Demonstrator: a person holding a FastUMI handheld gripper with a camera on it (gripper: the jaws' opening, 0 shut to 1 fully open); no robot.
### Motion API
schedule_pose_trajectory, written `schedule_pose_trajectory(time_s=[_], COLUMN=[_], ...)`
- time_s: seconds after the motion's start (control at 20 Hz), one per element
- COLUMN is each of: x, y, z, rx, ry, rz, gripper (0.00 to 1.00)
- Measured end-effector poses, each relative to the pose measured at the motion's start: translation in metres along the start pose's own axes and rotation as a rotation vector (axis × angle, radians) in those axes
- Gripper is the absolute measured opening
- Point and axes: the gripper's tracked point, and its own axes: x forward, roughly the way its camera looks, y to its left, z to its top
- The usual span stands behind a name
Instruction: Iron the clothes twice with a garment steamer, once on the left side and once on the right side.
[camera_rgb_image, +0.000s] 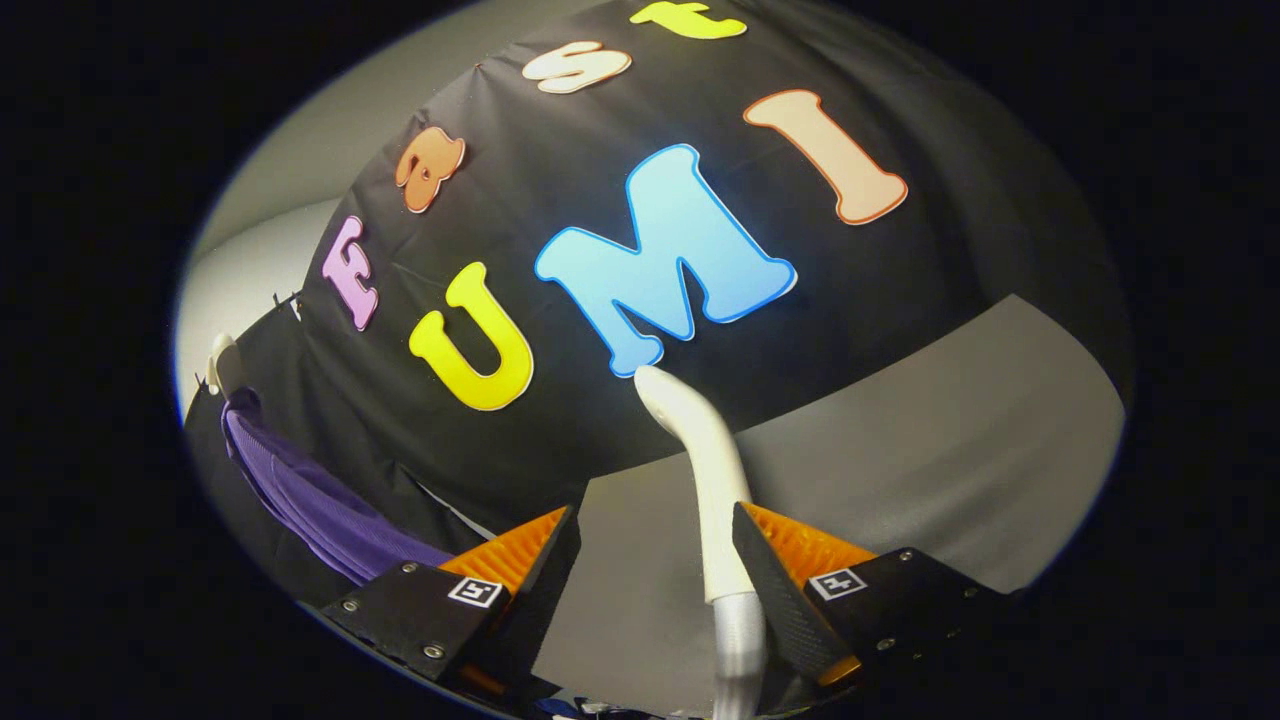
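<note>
The garment steamer (705, 470) shows as a pale curved handle rising between the fingers of the gripper (655, 535), its rounded tip bent toward the far black cloth wall (900, 280). Lower down, the pale handle joins a ribbed silvery hose (738, 650) that runs off the near side between the finger bases. The handle lies against the inner face of the right finger (770, 570), while a plain gap of grey surface separates it from the left finger (530, 560), so the gripper stands released rather than clenched on the handle; whether the right finger truly presses on it cannot be told.

The clothes, a purple garment (320, 500), hang at the far left, well apart from the steamer. The garment drapes from a pale hanger (222, 362) whose rounded end sticks up above its collar, and its folded cloth slopes down and passes behind the base of the left finger.

A grey desk (950, 450) spreads beyond and to the right of the fingers, meeting the black cloth wall along a curved line. A pale grey wall (260, 250) stands to the left of the cloth, above the hanger.
</note>
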Motion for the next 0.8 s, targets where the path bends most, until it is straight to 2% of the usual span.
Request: schedule_pose_trajectory(time_s=[0.25,0.5,0.7,0.8], x=[0.018,0.034,0.048,0.056], y=[-0.017,-0.016,-0.019,-0.023], z=[-0.015,-0.034,-0.047,-0.047], rx=[0.042,0.137,0.191,0.258], ry=[0.107,0.223,0.287,0.303], rz=[-0.002,0.060,0.067,0.064], gripper=[0.94,0.94,0.80,0.65])
